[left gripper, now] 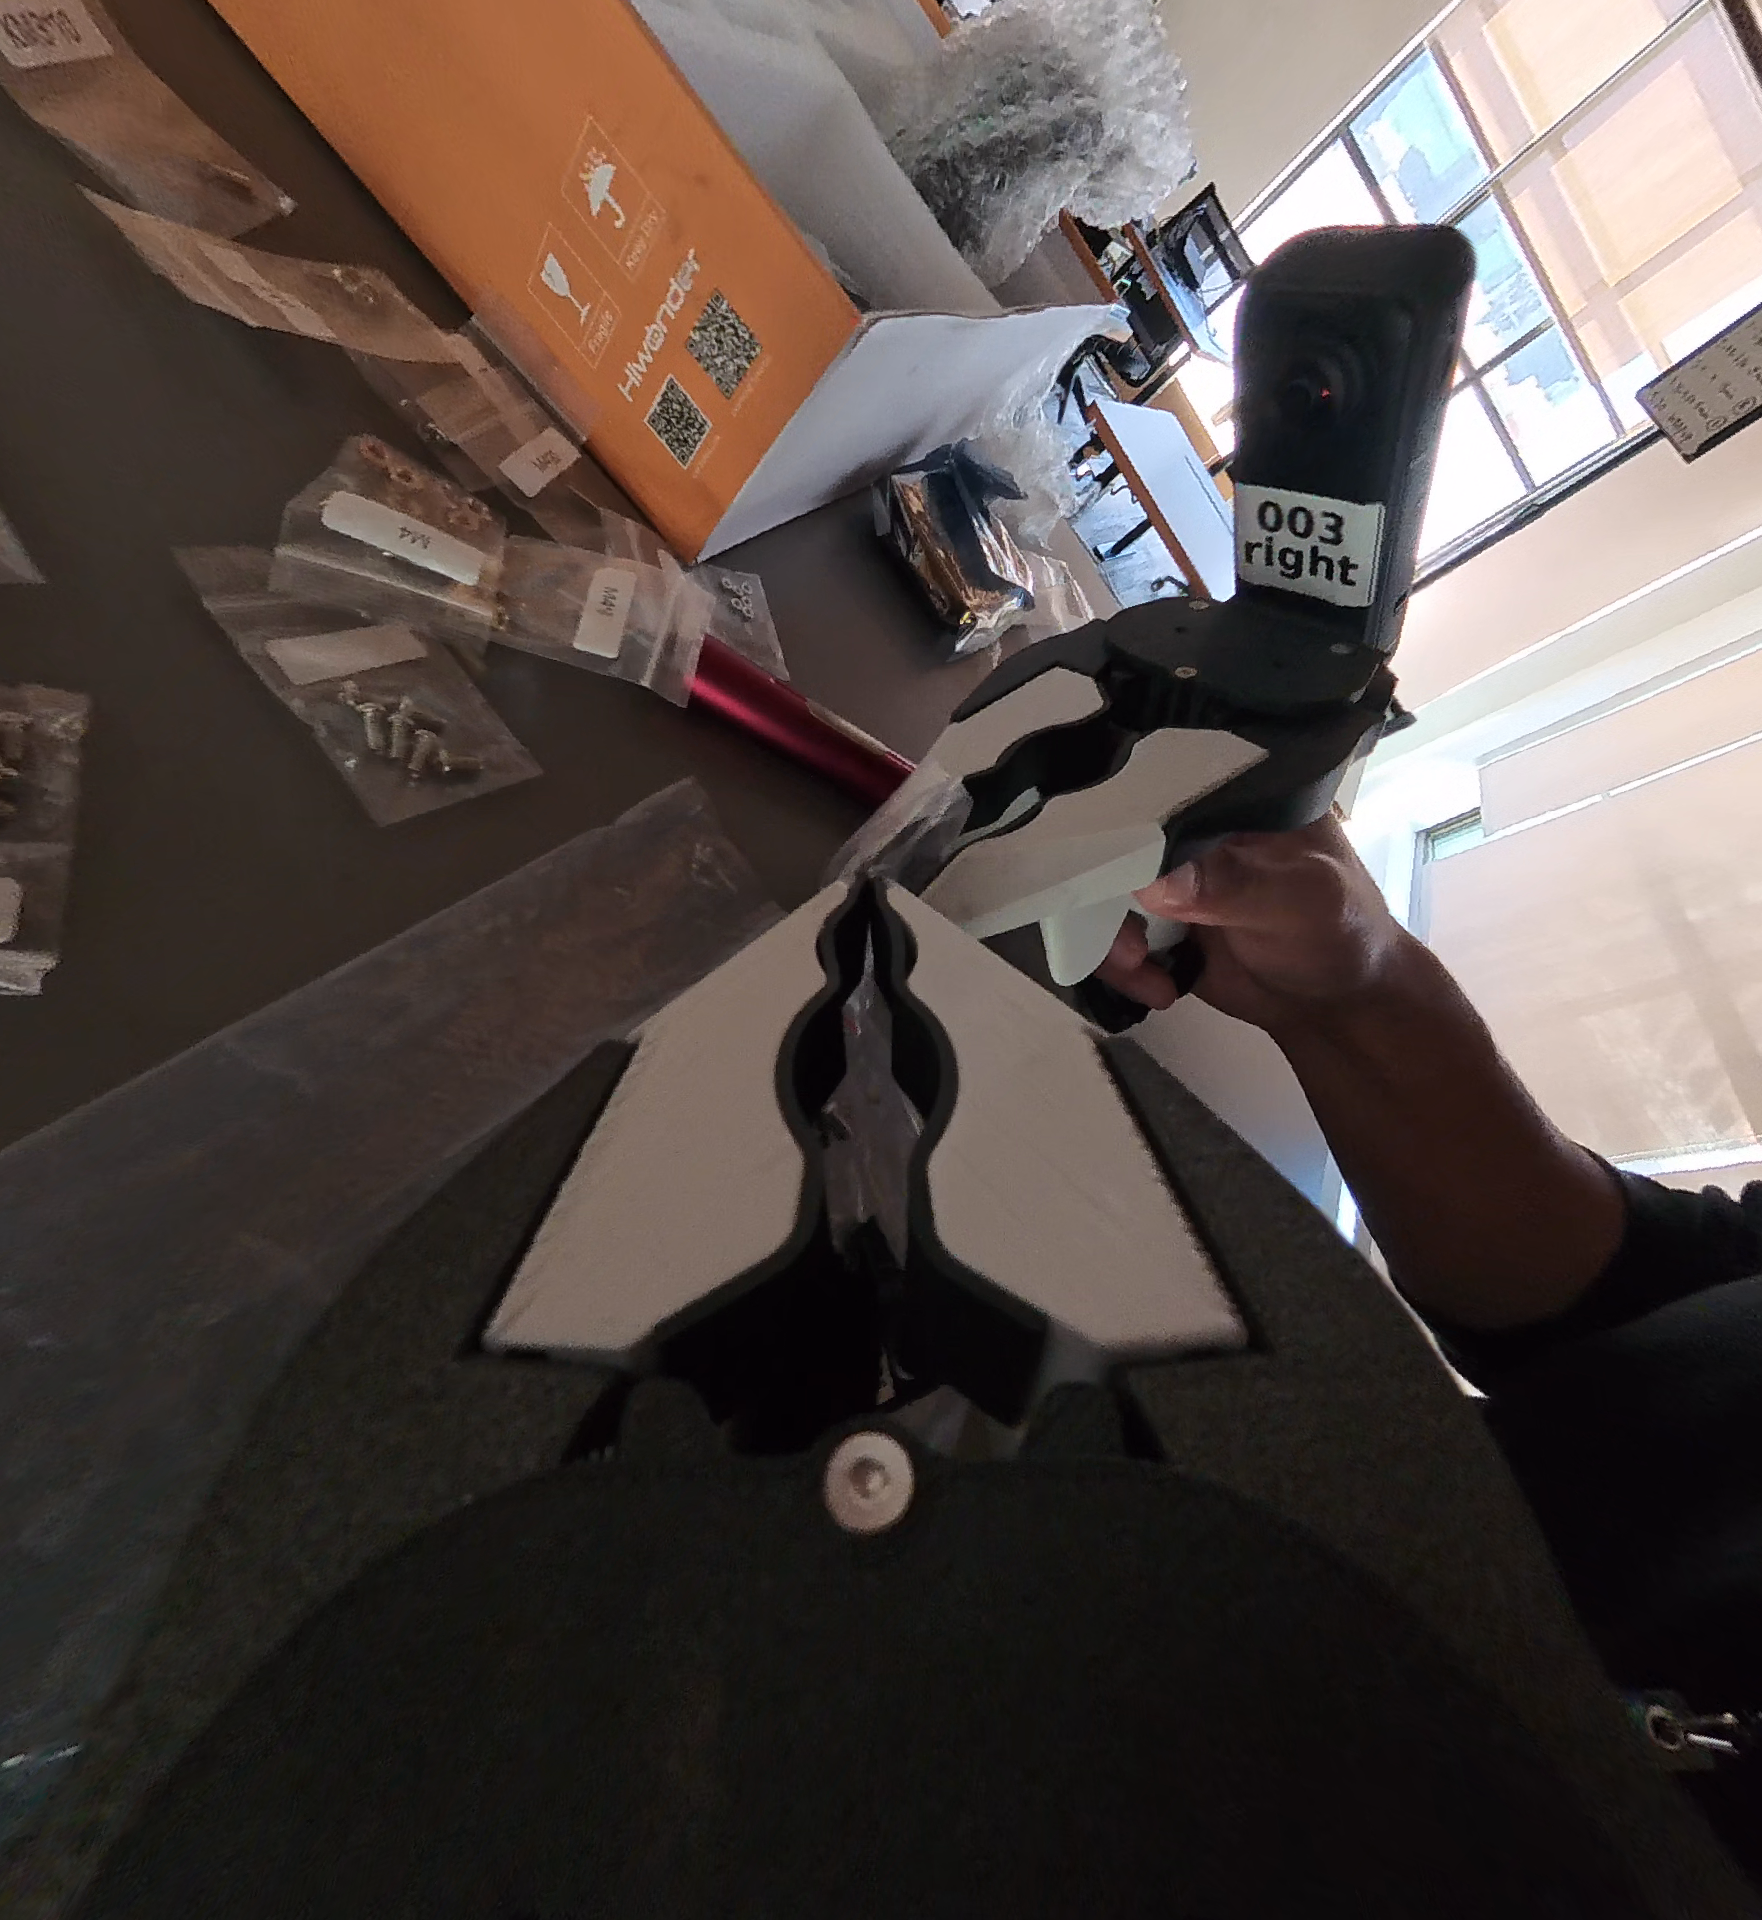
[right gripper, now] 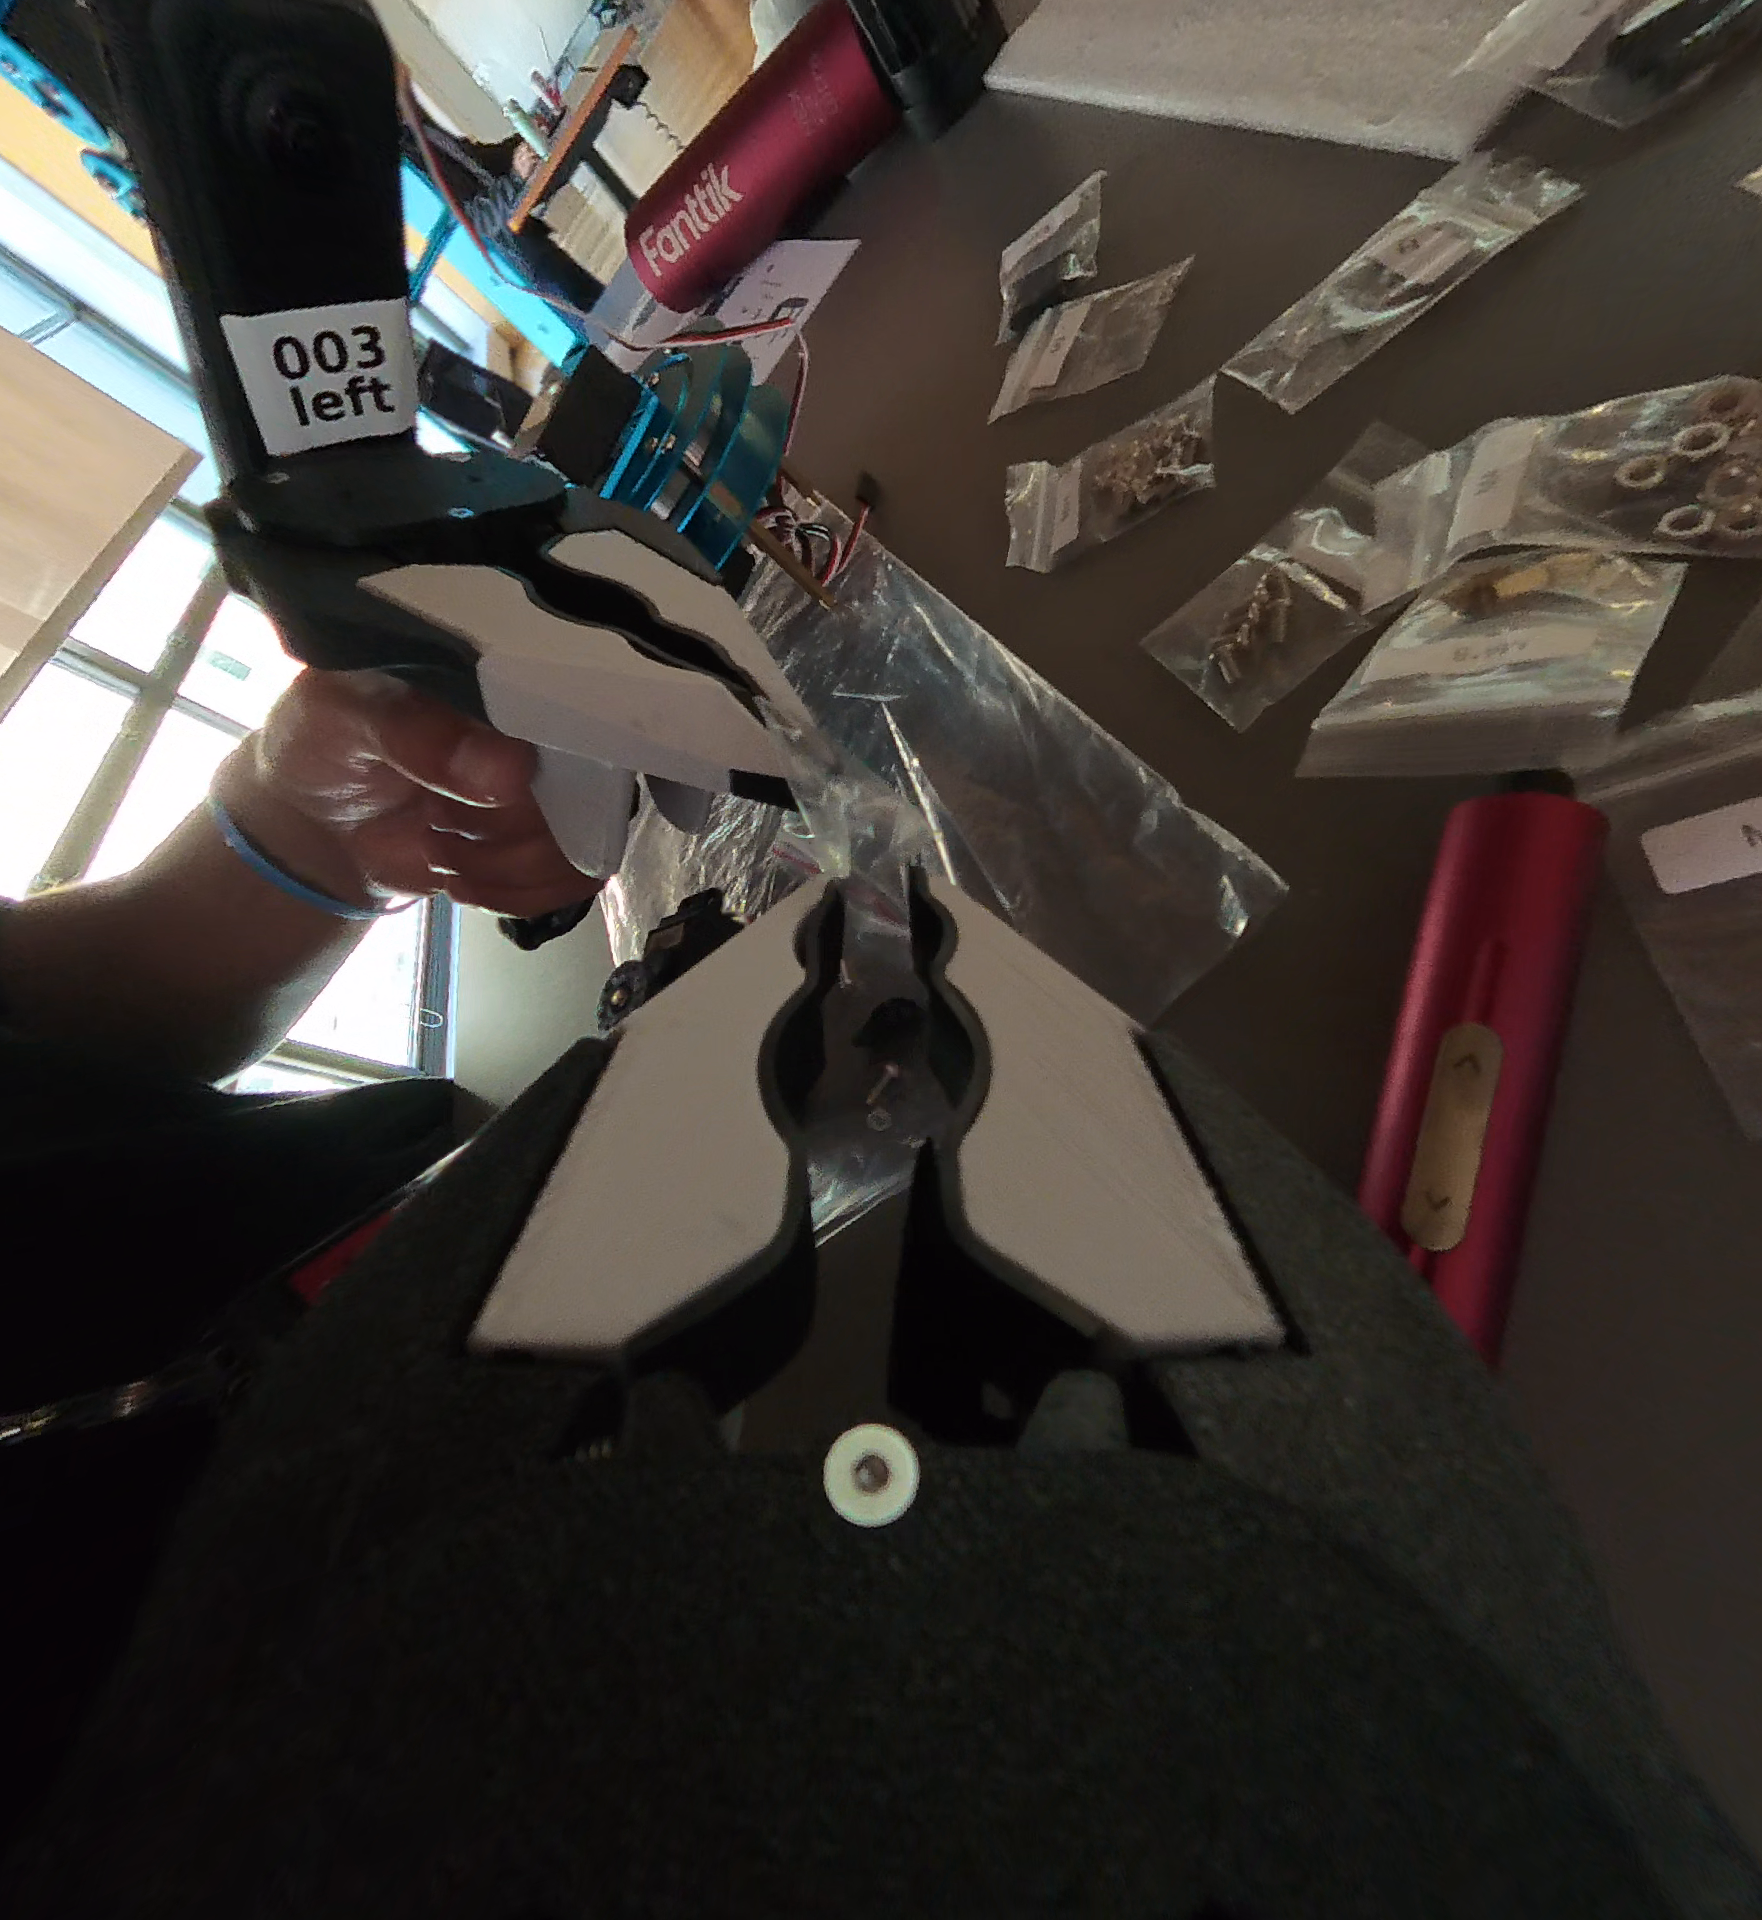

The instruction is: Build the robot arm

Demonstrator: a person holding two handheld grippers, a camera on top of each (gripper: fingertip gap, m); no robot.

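Left tongs [left gripper: 869,896]: pressed together on a clear plastic bag [right gripper: 1012,748], pinching its crumpled top edge; in the right wrist view they [right gripper: 804,764] come in from 10 o'clock.
Right tongs [right gripper: 872,899]: tips nearly together, pinching the same edge of the bag just beside the left pair; in the left wrist view they [left gripper: 934,831] sit at 1 o'clock of the left tips.
Bag: lifted at the pinched edge between both tongs, the rest trailing down toward the dark tabletop [left gripper: 181,883]. Small dark parts and a screw [right gripper: 882,1086] show inside it, between the right fingers.
Around it: small packets of screws [left gripper: 404,727] and washers [right gripper: 1687,468] at 9 to 11 o'clock in the left view, an orange box [left gripper: 544,239] at 12 o'clock, a red cylinder [right gripper: 1469,1060] at 3 o'clock in the right view, a blue-finned part [right gripper: 690,436] behind the left tongs.
Risk: both grips hold only thin, slick film. It could slide out, or tear if the pairs pull apart unevenly, spilling the loose parts among the packets.
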